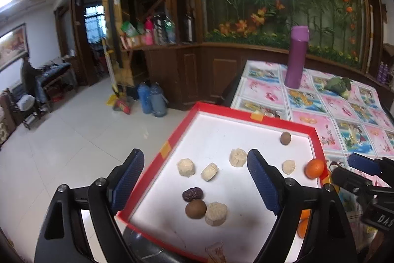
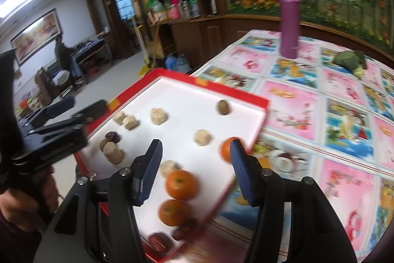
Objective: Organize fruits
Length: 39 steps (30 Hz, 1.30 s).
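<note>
Two oranges (image 2: 177, 199) are lying directly ahead of the right gripper (image 2: 194, 171), in the tray (image 2: 261, 102); both it and the left gripper (image 1: 194, 179) are gaping, holding nothing.

Both hand-held grippers (image 1: 194, 176) (image 2: 194, 171) open, empty

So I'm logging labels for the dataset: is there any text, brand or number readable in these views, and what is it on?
"DAS", cut off at the frame edge: on the black body of the right tongs, left wrist view.
Bottles on the wooden shelf: labels too small to read.
Red tray, purple flask: no text visible.
</note>
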Available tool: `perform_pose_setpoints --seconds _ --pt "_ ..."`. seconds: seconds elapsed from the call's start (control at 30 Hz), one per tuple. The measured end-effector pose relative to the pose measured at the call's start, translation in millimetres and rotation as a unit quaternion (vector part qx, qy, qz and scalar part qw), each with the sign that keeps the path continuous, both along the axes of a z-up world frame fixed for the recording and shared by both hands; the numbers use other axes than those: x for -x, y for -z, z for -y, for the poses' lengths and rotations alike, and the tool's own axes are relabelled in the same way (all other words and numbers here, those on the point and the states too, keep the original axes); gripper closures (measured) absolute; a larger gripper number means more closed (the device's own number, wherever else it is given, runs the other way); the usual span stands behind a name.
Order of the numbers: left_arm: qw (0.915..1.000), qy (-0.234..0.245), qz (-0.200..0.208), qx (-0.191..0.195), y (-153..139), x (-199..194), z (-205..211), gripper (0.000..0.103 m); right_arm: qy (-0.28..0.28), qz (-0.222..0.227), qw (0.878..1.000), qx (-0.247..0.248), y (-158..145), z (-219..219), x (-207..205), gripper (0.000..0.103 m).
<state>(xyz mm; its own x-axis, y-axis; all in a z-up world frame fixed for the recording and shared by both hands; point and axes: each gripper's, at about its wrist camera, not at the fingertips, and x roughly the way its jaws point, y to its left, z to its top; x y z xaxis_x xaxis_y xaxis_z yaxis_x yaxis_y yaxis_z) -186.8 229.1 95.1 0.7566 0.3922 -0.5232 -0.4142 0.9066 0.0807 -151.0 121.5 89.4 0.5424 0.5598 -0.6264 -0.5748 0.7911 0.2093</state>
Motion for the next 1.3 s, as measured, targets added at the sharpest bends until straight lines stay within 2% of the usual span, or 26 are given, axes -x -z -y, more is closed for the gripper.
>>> perform_pose_setpoints --seconds 0.07,0.1,0.2,0.37,0.5,0.6,0.87,1.3 --pt "0.9999 -0.004 0.012 -0.006 -8.3 8.1 6.3 0.005 0.01 -0.007 1.0 -0.013 -4.5 14.8 1.9 0.039" --pt "0.9999 0.0 0.013 0.004 -13.2 12.0 8.2 0.001 0.016 -0.006 1.0 -0.014 -6.6 18.8 3.0 0.035" --pt "0.9997 0.004 0.012 0.018 -24.1 21.8 13.2 0.0 0.027 -0.001 1.0 -0.015 -12.5 31.8 11.1 0.029" --pt "0.9998 0.003 -0.007 -0.02 -36.5 32.3 30.7 0.0 0.038 -0.006 0.998 -0.041 -24.1 50.9 25.8 0.02" --pt "0.9996 0.009 -0.018 -0.018 -42.1 38.4 37.3 0.0 0.035 -0.014 0.997 -0.065 -31.2 58.5 32.9 0.016" --pt "0.9998 0.008 -0.014 -0.01 -44.8 44.1 39.6 0.0 0.032 -0.01 0.997 -0.07 -36.3 60.9 39.2 0.015" --pt "0.9997 0.007 -0.009 -0.02 -52.5 50.4 49.0 0.0 0.022 0.014 0.997 -0.076 -48.9 62.4 55.0 0.012" --pt "0.9997 0.01 -0.003 -0.02 -59.2 57.8 45.6 0.0 0.017 0.04 0.996 -0.074 -64.4 50.6 59.4 0.012"
